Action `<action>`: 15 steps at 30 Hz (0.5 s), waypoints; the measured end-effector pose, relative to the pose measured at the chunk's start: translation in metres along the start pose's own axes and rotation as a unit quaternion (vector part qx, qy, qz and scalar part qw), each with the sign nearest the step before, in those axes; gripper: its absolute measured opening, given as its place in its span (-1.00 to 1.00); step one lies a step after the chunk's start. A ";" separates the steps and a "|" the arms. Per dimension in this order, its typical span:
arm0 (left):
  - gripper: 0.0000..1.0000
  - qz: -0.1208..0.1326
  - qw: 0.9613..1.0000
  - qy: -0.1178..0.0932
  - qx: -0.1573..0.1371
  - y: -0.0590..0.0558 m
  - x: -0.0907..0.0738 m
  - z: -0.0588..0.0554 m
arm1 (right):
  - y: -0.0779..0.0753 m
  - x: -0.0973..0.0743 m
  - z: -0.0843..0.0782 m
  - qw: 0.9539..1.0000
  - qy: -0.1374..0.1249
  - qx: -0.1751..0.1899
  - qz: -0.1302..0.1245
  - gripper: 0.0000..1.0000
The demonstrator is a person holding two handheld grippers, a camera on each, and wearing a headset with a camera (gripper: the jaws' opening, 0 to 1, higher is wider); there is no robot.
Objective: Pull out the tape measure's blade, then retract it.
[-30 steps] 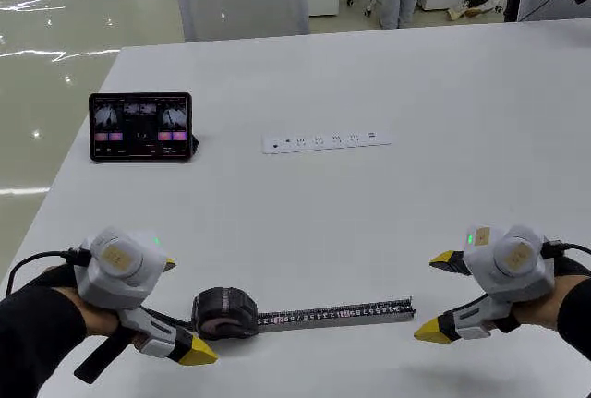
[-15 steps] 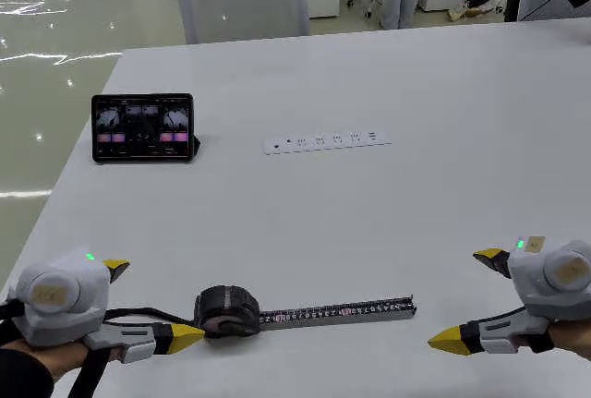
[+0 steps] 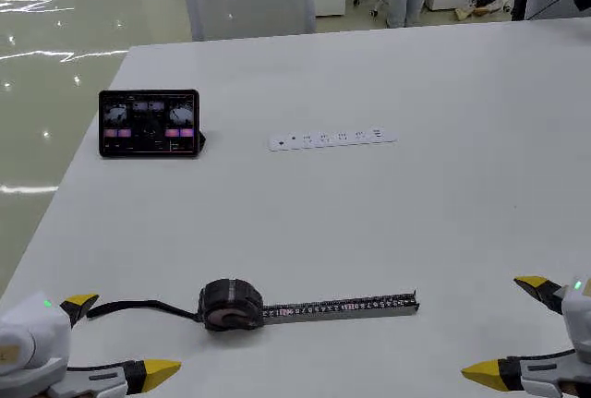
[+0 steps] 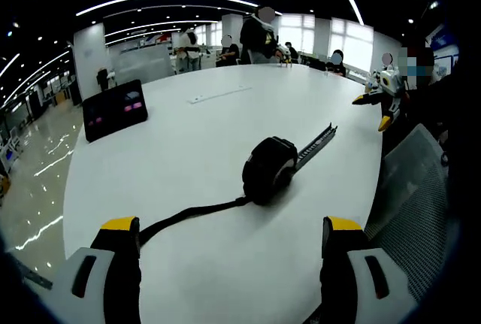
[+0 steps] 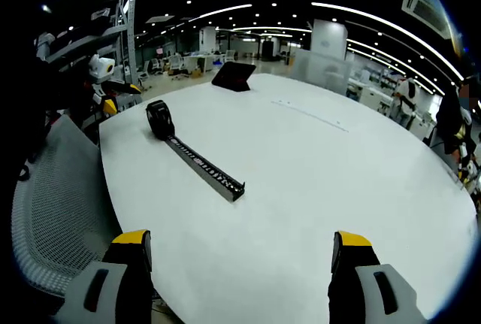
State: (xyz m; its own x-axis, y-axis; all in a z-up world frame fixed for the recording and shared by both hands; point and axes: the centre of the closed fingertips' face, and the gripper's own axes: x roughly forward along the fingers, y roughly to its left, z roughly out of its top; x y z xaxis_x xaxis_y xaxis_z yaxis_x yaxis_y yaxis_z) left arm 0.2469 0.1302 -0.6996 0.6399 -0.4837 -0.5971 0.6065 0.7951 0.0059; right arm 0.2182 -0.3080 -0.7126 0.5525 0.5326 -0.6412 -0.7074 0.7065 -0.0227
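A: Where's the tape measure?

B: On the table, by the near edge. From its case a black strap trails left. The blade lies drawn out to the right, its long axis along that edge and its tip pointing right.

A: The grippers?

B: The left gripper is left of the case, jaws spread wide and holding nothing. The strap's end lies between them; I can't tell if it touches. The right gripper is right of the case, well past the blade tip, also spread and empty.

A: How do the views differ?

B: The head view shows a tablet behind-left of the case and a power strip behind-right. The left gripper view looks along the strap to the case, with people far behind it. The right gripper view meets the blade's tip first, with the case beyond.
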 end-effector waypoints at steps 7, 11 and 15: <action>0.98 -0.006 1.000 0.000 0.004 -0.006 -0.007 -0.014 | 0.005 -0.005 -0.010 1.000 0.009 0.003 -0.004 0.98; 0.98 -0.005 1.000 -0.002 0.007 -0.004 -0.010 -0.014 | 0.008 -0.004 -0.011 1.000 0.011 0.004 -0.004 0.98; 0.98 -0.002 1.000 0.000 0.015 0.000 -0.012 -0.017 | 0.007 -0.003 -0.012 1.000 0.013 0.004 -0.003 0.98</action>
State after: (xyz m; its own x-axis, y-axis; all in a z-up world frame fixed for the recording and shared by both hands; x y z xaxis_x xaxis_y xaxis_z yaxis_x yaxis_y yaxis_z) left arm 0.2312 0.1422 -0.7063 0.6382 -0.4868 -0.5964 0.6222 0.7824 0.0273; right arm 0.2059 -0.3105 -0.7203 0.5451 0.5168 -0.6601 -0.7009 0.7129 -0.0207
